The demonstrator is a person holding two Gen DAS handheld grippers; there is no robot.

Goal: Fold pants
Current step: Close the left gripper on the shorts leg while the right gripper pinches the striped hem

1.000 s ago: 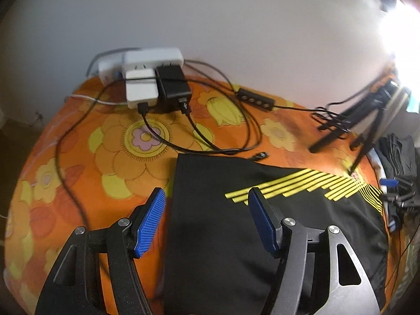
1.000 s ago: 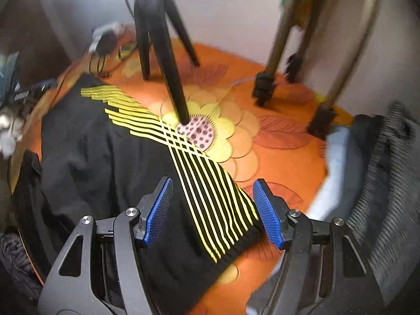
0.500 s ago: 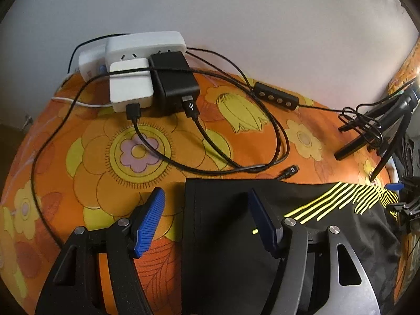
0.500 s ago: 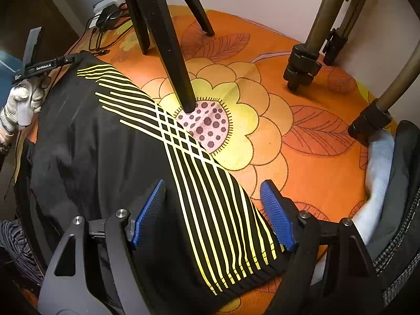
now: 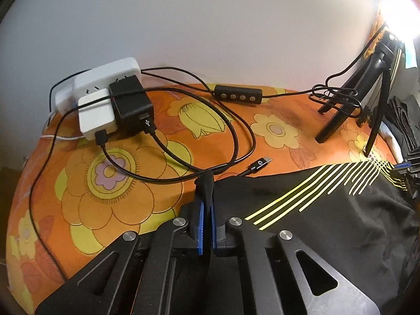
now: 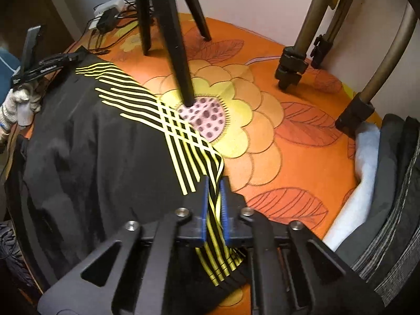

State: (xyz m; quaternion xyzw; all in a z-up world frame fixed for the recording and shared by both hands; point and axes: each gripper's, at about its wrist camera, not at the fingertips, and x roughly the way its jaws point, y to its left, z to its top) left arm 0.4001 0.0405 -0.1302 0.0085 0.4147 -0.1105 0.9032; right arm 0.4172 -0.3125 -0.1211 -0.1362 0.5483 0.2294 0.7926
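On the orange floral bedsheet [image 5: 110, 204], black pants [image 6: 99, 157] lie spread between both tools: left gripper [image 5: 206, 204] clenches one corner, right gripper [image 6: 214, 197] the yellow-striped corner

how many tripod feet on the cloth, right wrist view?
5 visible. Three black tripod legs: one on the pink flower centre beside the pants, two behind it. Two bronze tripod feet at right. More may be hidden.
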